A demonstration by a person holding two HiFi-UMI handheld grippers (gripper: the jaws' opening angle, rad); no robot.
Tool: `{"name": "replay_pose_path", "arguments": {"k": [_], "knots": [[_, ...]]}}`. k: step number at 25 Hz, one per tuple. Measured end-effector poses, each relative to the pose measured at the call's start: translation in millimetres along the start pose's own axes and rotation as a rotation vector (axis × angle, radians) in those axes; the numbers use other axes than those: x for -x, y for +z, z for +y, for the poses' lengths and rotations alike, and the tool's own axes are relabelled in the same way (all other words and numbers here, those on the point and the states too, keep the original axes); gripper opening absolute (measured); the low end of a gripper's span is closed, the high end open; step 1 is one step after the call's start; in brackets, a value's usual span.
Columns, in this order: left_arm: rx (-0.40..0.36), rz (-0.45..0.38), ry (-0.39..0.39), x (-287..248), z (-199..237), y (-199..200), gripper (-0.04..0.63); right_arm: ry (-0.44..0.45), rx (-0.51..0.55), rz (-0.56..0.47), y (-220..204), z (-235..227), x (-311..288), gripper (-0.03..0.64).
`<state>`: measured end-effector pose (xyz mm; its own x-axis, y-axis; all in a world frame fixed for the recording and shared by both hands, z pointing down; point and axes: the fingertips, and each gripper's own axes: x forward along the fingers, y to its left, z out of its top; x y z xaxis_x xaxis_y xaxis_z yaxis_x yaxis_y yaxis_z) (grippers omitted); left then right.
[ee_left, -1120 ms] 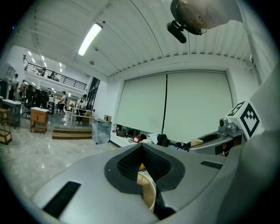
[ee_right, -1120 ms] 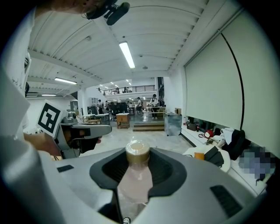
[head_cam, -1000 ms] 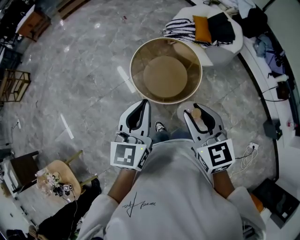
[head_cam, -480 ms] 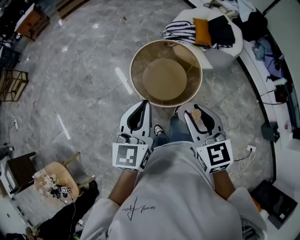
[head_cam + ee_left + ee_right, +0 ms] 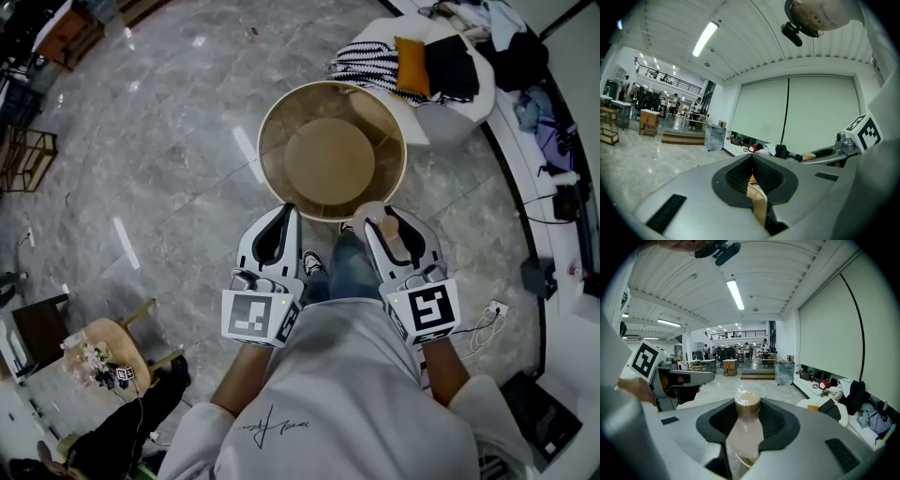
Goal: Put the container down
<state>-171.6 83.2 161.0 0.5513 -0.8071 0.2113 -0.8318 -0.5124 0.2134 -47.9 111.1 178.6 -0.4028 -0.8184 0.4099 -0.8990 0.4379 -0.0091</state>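
Note:
A large round container (image 5: 330, 157) with see-through walls and a tan bottom hangs above the marble floor, in front of the person. My left gripper (image 5: 284, 210) meets its near rim and is shut on it; in the left gripper view a thin tan strip of container rim (image 5: 758, 201) sits between the left gripper's (image 5: 752, 159) closed pads. My right gripper (image 5: 380, 217) reaches the rim further right. It is shut on a clear bottle (image 5: 746, 427) with a tan cap, which stands between the right gripper's (image 5: 747, 404) pads. What that bottle rests on is hidden.
A white round seat (image 5: 450, 108) piled with striped, orange and black cloths stands just beyond the container at the upper right. A wooden stool (image 5: 103, 352) with small things sits at the lower left, a wooden rack (image 5: 23, 155) at the far left. A cable (image 5: 487, 323) lies at the right.
The container and both grippers have moved together across the floor towards the white seat and sunk a little. The person's leg has come forward under them. Both grips look the same.

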Motion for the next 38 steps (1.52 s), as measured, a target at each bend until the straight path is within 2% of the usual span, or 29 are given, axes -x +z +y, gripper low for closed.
{"name": "replay_pose_path", "arguments": {"k": [14,22,28,31,38], "knots": [[0.008,0.05,0.02,-77,2,-16,0.018,0.062,0.011,0.024,-9,-56,-53,0.143],[0.012,0.056,0.042,-136,-4,-19,0.018,0.122,-0.038,0.022,-14,-97,-88,0.143],[-0.02,0.071,0.041,-177,-11,-30,0.018,0.184,-0.036,0.031,-29,-126,-113,0.143],[-0.027,0.069,0.066,-192,-9,-36,0.018,0.208,-0.02,0.038,-40,-136,-126,0.143],[-0.019,0.092,0.071,-217,-2,-56,0.018,0.224,-0.012,0.054,-58,-147,-150,0.143]]}}
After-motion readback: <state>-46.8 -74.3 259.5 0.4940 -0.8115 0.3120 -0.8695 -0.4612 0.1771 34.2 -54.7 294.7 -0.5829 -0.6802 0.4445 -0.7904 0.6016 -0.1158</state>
